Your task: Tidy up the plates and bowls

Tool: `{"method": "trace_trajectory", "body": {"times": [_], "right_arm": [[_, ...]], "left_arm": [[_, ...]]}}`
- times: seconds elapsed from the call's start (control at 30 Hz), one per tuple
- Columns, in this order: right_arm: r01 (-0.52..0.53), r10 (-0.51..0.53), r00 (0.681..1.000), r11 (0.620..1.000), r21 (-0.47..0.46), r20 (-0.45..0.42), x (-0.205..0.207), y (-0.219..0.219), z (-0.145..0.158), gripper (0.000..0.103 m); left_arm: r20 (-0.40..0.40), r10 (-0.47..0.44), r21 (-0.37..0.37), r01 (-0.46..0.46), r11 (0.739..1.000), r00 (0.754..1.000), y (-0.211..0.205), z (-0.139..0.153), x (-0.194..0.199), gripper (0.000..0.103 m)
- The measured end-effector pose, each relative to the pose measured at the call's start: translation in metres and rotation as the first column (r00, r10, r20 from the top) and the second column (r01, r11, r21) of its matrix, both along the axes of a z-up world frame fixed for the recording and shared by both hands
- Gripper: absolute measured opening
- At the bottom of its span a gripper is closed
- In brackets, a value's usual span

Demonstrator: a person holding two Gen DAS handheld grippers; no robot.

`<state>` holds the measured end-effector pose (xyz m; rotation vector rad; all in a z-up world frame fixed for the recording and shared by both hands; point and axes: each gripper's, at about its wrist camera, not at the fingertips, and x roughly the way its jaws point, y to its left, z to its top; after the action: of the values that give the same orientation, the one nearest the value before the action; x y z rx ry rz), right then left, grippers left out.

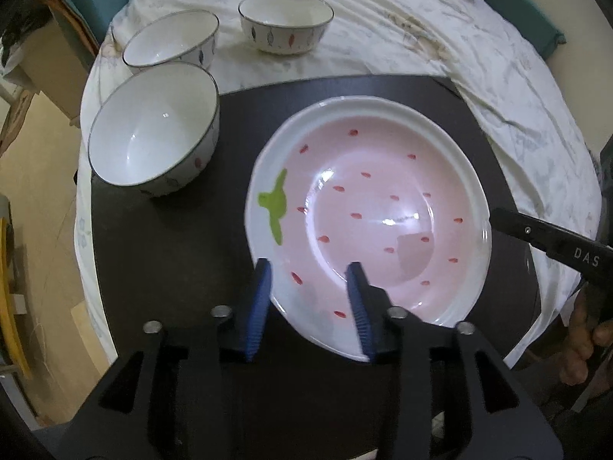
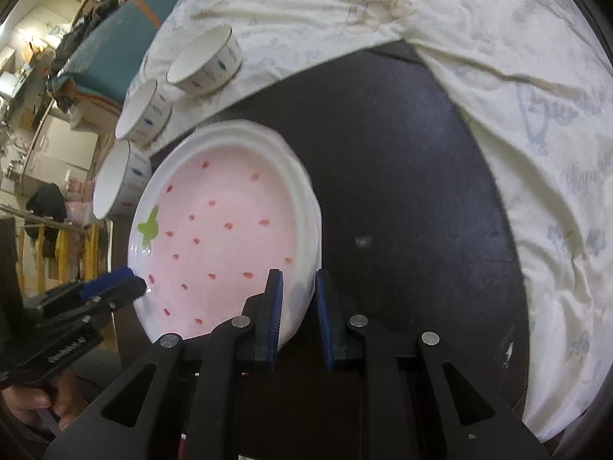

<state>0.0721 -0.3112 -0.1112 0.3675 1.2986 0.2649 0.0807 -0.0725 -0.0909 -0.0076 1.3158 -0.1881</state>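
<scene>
A pink plate [image 1: 383,199] with red specks, a green leaf mark and a white rim lies over the dark round table [image 1: 161,268]. My left gripper [image 1: 309,268] straddles its near rim, one blue pad outside and one inside, with gaps on both sides: open. In the right wrist view my right gripper [image 2: 299,276] is shut on the rim of the pink plate [image 2: 230,211] at its right side. The right gripper [image 1: 498,217] shows at the plate's right edge in the left wrist view. Three white bowls stand left of the plate.
The nearest bowl [image 1: 153,134] sits on the dark table close to the plate. Two more bowls [image 1: 172,40] [image 1: 285,19] stand on the wrinkled white cloth [image 1: 421,38] behind. The table edge drops off at the left. A hand [image 1: 582,329] holds the right gripper.
</scene>
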Motion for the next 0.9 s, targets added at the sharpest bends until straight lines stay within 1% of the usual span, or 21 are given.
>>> {"method": "trace_trajectory", "body": {"times": [0.03,0.13,0.27,0.37,0.5,0.63,0.67,0.7,0.73,0.77,0.8,0.83,0.9], "right_arm": [[0.006,-0.007,1.000,1.000,0.005,0.007,0.000,-0.002,0.002,0.021],[0.024,-0.024,1.000,1.000,0.010,0.015,0.002,-0.006,0.003,0.021],[0.006,-0.006,1.000,1.000,-0.001,-0.006,0.004,0.001,-0.002,0.021],[-0.018,0.018,1.000,1.000,-0.020,-0.004,0.005,0.009,-0.002,0.021],[-0.033,0.034,0.999,0.998,-0.056,0.018,0.004,0.014,0.004,0.021],[-0.034,0.037,0.999,0.996,-0.079,0.035,0.001,0.014,0.011,0.021],[-0.033,0.037,0.999,0.996,-0.084,0.038,0.001,0.014,0.012,0.021],[-0.032,0.036,0.998,0.996,-0.086,0.043,-0.001,0.014,0.015,0.021],[-0.030,0.034,0.998,0.996,-0.087,0.046,-0.002,0.013,0.016,0.022],[-0.026,0.030,0.998,0.996,-0.087,0.049,-0.003,0.012,0.019,0.024],[-0.021,0.026,0.998,0.996,-0.085,0.052,-0.004,0.011,0.021,0.031],[-0.017,0.021,0.998,0.997,-0.081,0.055,-0.005,0.010,0.025,0.040],[-0.009,0.013,0.997,0.998,-0.062,0.073,-0.009,0.009,0.035,0.045]], "left_arm": [[0.011,0.000,0.003,0.000,1.000,1.000,0.001,0.001,-0.001,0.051],[0.028,-0.001,0.012,0.001,1.000,1.000,0.001,0.003,0.000,0.061],[0.042,-0.001,0.023,0.000,1.000,0.999,0.001,0.005,0.000,0.062],[0.052,0.002,0.015,-0.003,1.000,0.999,0.002,0.008,-0.001,0.062],[0.096,0.009,0.030,-0.012,0.999,0.995,0.003,0.015,-0.004,0.062],[0.143,0.027,0.015,-0.030,0.999,0.989,0.006,0.024,-0.004,0.063],[0.151,0.032,0.015,-0.035,0.999,0.988,0.006,0.025,-0.004,0.066],[0.148,0.040,0.030,-0.045,0.999,0.988,0.006,0.026,-0.005,0.077],[0.139,0.050,0.051,-0.058,0.997,0.989,0.005,0.026,-0.005,0.085],[0.129,0.061,0.061,-0.069,0.996,0.990,0.005,0.026,-0.007,0.085],[0.110,0.065,0.065,-0.073,0.995,0.992,0.004,0.025,-0.007,0.085],[0.101,0.059,0.067,-0.066,0.996,0.993,0.002,0.025,-0.008,0.085],[0.097,0.032,0.083,-0.040,0.996,0.995,-0.004,0.025,-0.009,0.086]]}}
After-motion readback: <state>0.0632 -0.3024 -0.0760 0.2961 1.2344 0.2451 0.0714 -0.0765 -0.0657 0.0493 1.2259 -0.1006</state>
